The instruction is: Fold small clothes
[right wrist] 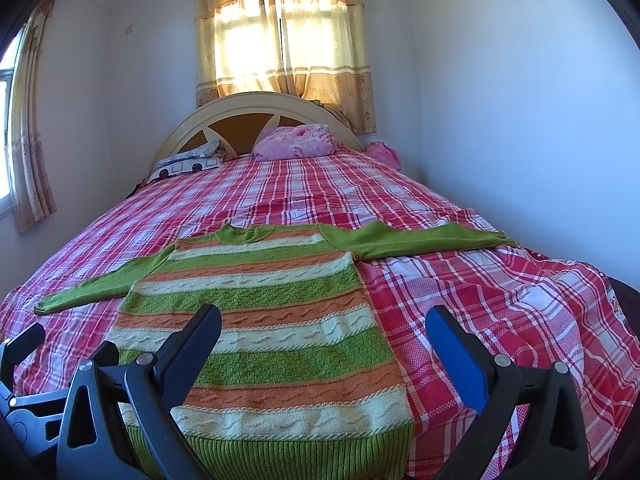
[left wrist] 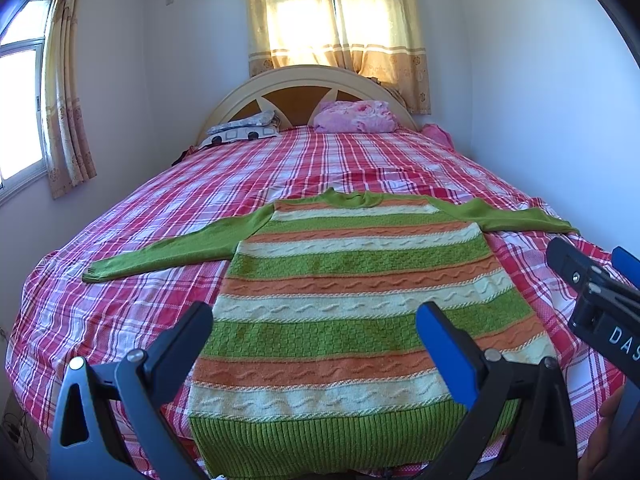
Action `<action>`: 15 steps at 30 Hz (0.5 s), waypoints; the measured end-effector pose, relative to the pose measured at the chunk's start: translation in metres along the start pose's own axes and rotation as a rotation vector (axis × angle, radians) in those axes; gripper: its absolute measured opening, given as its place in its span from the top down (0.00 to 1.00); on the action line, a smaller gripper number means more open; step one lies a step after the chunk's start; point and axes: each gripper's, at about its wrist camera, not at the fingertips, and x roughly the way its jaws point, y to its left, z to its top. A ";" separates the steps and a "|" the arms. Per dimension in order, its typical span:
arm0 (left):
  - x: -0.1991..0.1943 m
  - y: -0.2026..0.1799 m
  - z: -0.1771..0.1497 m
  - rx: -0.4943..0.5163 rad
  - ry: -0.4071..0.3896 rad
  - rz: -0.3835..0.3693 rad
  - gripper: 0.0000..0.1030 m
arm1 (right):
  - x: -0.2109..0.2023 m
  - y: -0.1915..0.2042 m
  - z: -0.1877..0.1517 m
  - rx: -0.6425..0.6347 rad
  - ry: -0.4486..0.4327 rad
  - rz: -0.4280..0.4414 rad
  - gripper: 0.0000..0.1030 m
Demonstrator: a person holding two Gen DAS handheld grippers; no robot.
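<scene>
A small knitted sweater (left wrist: 352, 280) with green, orange and cream stripes lies flat on the bed, both green sleeves spread sideways, hem towards me. It also shows in the right wrist view (right wrist: 264, 320). My left gripper (left wrist: 316, 344) is open and empty, hovering over the sweater's lower part. My right gripper (right wrist: 324, 344) is open and empty above the sweater's right hem edge and the sheet. The right gripper shows at the right edge of the left wrist view (left wrist: 592, 276), and the left gripper shows at the left edge of the right wrist view (right wrist: 24, 364).
The bed (left wrist: 320, 160) has a red, pink and white plaid sheet. A pink pillow (left wrist: 356, 116) and a patterned pillow (left wrist: 244, 128) lie by the arched headboard (left wrist: 296, 80). White walls stand close on the right, curtained windows behind and left.
</scene>
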 end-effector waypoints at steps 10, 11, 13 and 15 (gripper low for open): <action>0.000 0.002 -0.001 -0.003 0.004 -0.004 0.00 | 0.005 0.002 -0.002 -0.002 0.011 -0.005 0.01; 0.000 0.002 -0.001 -0.003 0.005 -0.004 0.00 | 0.005 0.002 -0.003 -0.002 0.012 -0.005 0.01; 0.001 0.002 -0.001 -0.003 0.004 -0.003 0.00 | 0.005 0.003 -0.003 -0.003 0.012 -0.005 0.01; 0.001 0.002 -0.001 -0.005 0.004 -0.004 0.00 | 0.005 0.003 -0.003 -0.004 0.012 -0.006 0.01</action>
